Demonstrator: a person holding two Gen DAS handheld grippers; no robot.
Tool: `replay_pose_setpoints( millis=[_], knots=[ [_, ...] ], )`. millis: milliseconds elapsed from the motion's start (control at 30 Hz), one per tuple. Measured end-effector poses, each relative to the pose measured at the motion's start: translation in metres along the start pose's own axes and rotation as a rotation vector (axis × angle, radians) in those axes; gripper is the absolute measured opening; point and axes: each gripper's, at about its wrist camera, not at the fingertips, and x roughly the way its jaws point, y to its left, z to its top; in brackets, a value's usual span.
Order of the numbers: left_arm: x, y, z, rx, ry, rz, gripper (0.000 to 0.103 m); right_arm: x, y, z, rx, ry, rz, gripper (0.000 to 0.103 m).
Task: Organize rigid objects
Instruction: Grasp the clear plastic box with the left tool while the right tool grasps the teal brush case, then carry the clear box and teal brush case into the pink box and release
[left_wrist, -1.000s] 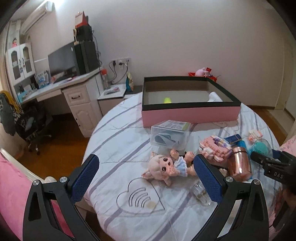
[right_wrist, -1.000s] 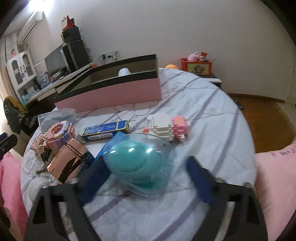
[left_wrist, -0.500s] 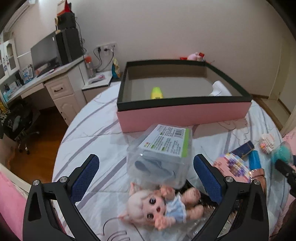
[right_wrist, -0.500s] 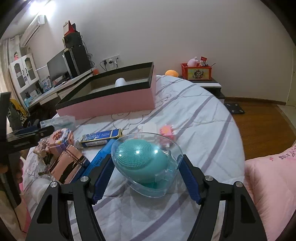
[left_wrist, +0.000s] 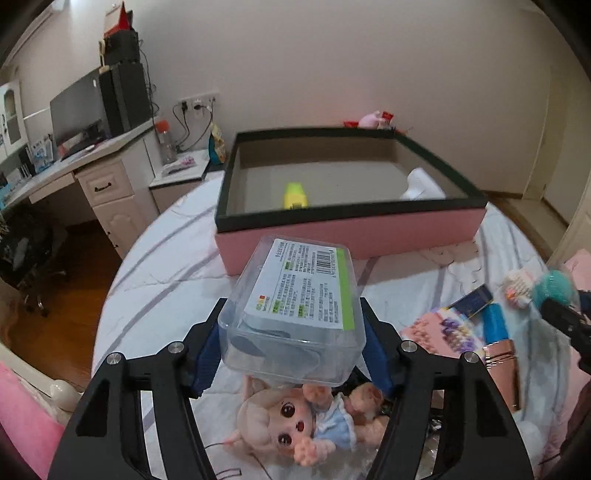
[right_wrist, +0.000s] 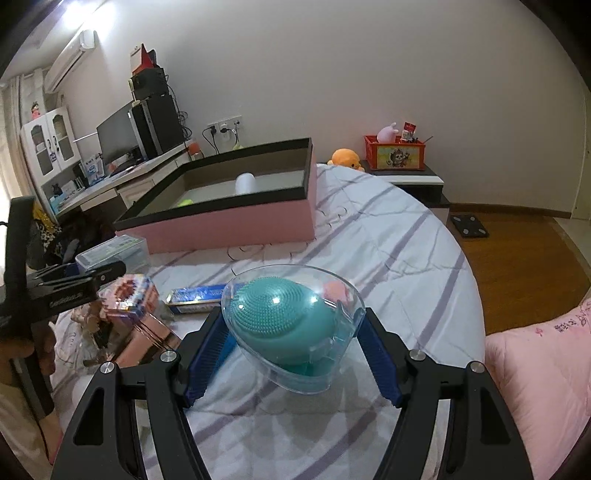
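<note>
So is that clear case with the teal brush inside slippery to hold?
Probably somewhat: the clear case looks smooth, glossy and rounded, so it may slide between the right tool's pads. It looks stiff, hardly deforming, and likely light.

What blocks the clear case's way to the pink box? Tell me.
Nothing visible does. The left gripper holds the clear case above the doll, and only bare bedsheet lies between it and the pink box. The box is open on top, with a yellow thing and a white one inside.
</note>
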Motion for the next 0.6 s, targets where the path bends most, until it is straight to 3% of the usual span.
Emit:
replay_pose_setpoints(
  millis=[333,600],
  knots=[
    [-0.041,0.01,0.01,-0.011,-0.077,0.024,0.066,0.004,0.02,0.032,-0.054,-0.04,0.021,0.073],
    [-0.047,0.009,0.051,0.013,-0.143,-0.021,0.066,0.017,0.04,0.082,-0.122,-0.084,0.048,0.073]
  ],
)
